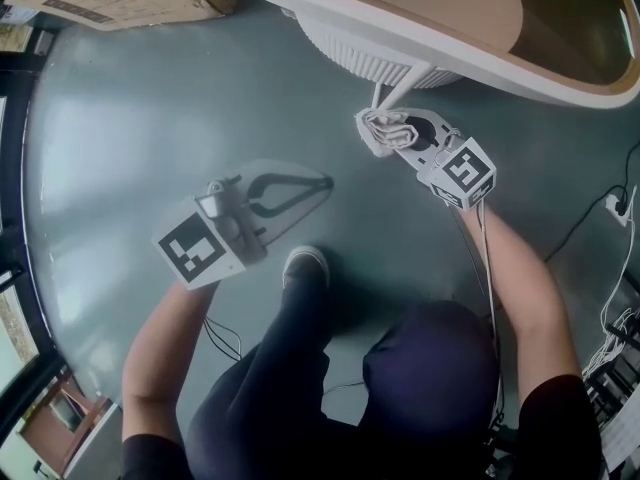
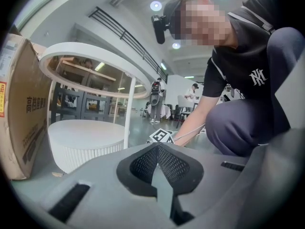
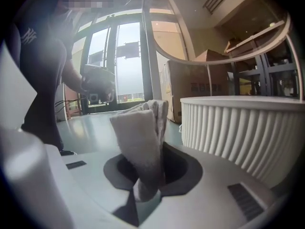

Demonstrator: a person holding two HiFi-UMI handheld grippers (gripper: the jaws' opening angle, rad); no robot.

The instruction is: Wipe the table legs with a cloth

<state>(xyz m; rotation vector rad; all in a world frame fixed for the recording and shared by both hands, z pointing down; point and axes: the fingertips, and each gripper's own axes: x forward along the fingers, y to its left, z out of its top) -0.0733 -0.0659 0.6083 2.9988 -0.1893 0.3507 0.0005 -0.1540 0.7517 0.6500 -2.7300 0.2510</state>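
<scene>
Crouching on the floor [image 1: 130,138], the person is clamping a folded cloth [image 1: 381,131] in the right tool [image 1: 396,134], keeping it just beside the thin white bench leg [image 1: 398,89], likely to rub it. The right forearm is reaching forward; the left tool [image 1: 318,182] is idling low, jaws together, empty.

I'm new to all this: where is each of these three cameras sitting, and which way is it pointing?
Head view: on the person's head, looking steeply down at the floor, both arms, a shoe, the left claw and the right claw.
Left gripper view: low on the left claw, facing the table leg and the crouching person.
Right gripper view: on the right claw, facing the cloth it grips; the person's arm shows.
Shared: all three show the ribbed base.
</scene>
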